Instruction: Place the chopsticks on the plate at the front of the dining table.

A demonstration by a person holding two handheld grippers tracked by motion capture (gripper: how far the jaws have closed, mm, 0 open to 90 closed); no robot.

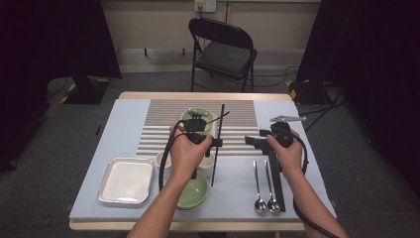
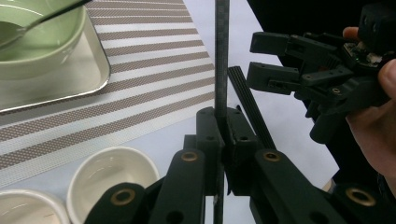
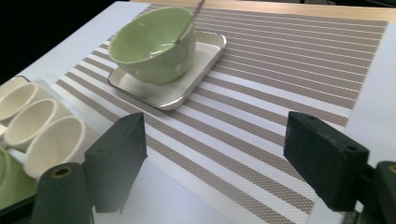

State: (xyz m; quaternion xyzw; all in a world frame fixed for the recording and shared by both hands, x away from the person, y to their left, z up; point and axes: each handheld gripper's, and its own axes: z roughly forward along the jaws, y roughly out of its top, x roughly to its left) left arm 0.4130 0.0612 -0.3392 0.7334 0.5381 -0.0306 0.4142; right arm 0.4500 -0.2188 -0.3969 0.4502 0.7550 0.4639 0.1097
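Jaws of our left gripper (image 2: 223, 135) clamp the black chopstick (image 2: 221, 56) upright, ready for placing; our right gripper (image 3: 215, 158), apart, gapes empty above the striped placemat (image 3: 280, 84).

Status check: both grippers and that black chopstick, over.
Left gripper shut on black chopstick, held off the table. Right gripper open, empty, above striped placemat. Second chopstick lies on table; nothing in the way.
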